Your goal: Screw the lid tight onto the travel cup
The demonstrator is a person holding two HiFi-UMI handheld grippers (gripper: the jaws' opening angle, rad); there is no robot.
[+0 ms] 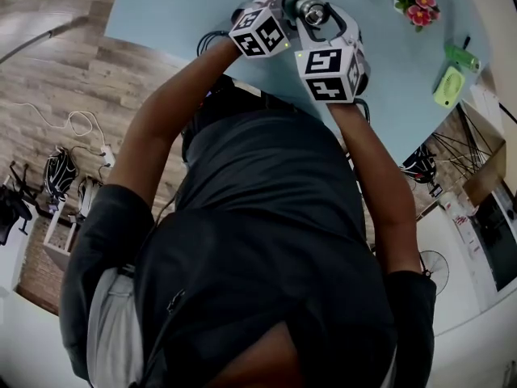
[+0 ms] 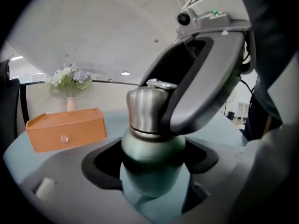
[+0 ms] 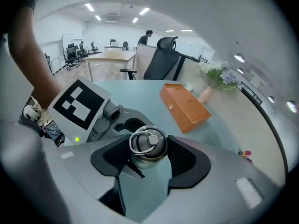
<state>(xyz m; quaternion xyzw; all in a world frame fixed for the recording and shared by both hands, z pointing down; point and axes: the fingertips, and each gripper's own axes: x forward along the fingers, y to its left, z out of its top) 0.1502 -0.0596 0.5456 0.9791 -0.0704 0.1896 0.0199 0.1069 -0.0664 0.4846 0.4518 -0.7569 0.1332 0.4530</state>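
The travel cup has a dark green body [image 2: 152, 160] and a steel lid [image 2: 145, 108] with a ring on top [image 3: 148, 143]. It stands upright over the pale blue table [image 1: 380, 63]. My left gripper [image 2: 152, 167] is shut on the green body, with a pad on each side. My right gripper [image 3: 147, 155] comes from above and is shut on the lid; one of its fingers [image 2: 205, 83] arches over the cup. In the head view both grippers meet at the far table edge, left gripper [image 1: 283, 2] and right gripper [image 1: 319, 18], with the lid [image 1: 311, 10] between them.
An orange wooden box [image 3: 184, 106] lies on the table behind the cup, with a vase of pale flowers [image 2: 70, 80] beyond it. Pink flowers [image 1: 418, 6] and a green object [image 1: 448, 83] sit at the table's right. An office chair [image 3: 163, 59] stands past the table.
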